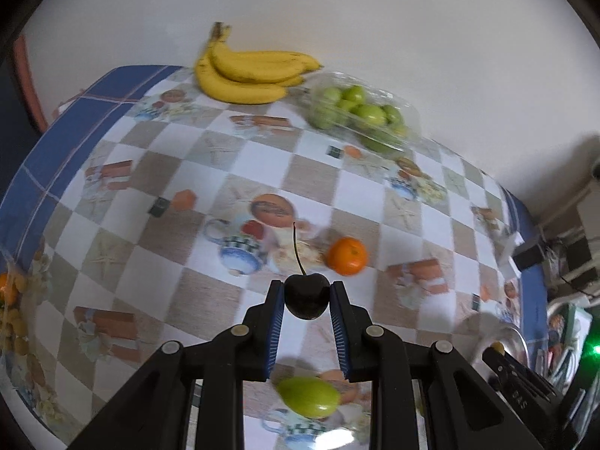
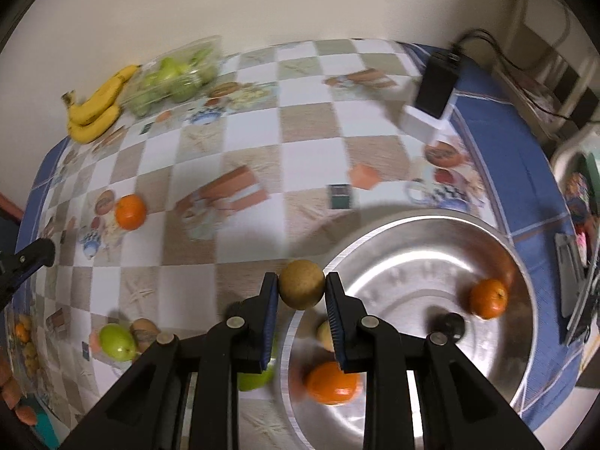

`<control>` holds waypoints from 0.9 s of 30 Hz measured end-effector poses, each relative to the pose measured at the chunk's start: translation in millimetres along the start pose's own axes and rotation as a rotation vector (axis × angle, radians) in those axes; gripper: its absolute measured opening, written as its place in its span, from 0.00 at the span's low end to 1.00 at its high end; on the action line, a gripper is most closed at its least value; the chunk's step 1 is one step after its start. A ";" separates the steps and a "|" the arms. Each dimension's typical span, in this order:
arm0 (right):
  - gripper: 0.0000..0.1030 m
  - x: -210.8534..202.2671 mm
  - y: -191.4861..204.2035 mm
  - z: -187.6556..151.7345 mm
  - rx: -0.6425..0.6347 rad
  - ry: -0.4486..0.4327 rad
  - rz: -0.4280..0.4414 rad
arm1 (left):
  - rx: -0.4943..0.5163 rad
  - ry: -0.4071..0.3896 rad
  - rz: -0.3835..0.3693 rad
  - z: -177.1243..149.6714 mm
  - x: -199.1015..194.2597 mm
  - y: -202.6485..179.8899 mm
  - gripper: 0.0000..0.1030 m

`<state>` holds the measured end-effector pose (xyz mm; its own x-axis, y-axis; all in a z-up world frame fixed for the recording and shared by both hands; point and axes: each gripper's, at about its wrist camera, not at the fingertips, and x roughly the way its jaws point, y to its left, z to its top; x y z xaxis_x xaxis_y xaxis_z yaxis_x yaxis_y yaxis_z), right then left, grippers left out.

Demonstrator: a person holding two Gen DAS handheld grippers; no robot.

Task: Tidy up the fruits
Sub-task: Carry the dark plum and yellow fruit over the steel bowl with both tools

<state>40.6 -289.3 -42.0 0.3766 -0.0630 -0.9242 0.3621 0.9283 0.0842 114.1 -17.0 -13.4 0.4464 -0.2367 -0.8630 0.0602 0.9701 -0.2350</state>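
Left gripper (image 1: 305, 294) is clenched on a dark cherry (image 1: 306, 297), blue pads pressing both sides, the stem standing up above the fruit; gripper and cherry are held above the checked tablecloth (image 1: 210, 157). Right gripper (image 2: 302, 292) is clamped on a round brownish fruit (image 2: 302, 284), held just over the near-left rim of the metal bowl (image 2: 412, 225). Bowl contents visible from the right wrist: 2 oranges, 1 at the far right wall (image 2: 488, 298) and 1 near the front (image 2: 332, 382), 1 small dark fruit (image 2: 452, 323), and 1 pale fruit partly hidden behind the right finger. Loose on the cloth: 1 orange (image 1: 346, 256) just beyond the cherry, 1 green fruit (image 1: 308, 396) beneath the left gripper. At the far edge by the wall, a bunch of bananas (image 1: 247, 73) lies beside a clear plastic box of green fruits (image 1: 360, 112).
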 end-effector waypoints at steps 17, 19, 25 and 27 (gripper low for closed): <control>0.26 -14.1 -84.7 -4.7 0.204 -0.015 -0.019 | 0.378 0.094 -0.152 -63.0 2.0 -155.2 0.26; 0.26 -16.7 -92.2 -5.4 0.222 -0.021 -0.016 | 0.425 0.109 -0.188 -74.4 3.1 -173.9 0.26; 0.26 -17.9 -108.6 -6.1 0.259 -0.025 -0.019 | 0.517 0.133 -0.269 -99.4 8.5 -214.7 0.26; 0.26 -16.6 -112.5 -6.6 0.268 -0.021 -0.014 | 0.534 0.141 -0.277 -104.8 12.3 -220.9 0.26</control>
<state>-12.0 -390.2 -38.6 0.3869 -0.0857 -0.9181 0.5795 0.7971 0.1698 12.7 -239.8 -18.9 0.2300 -0.4527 -0.8615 0.6120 0.7555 -0.2336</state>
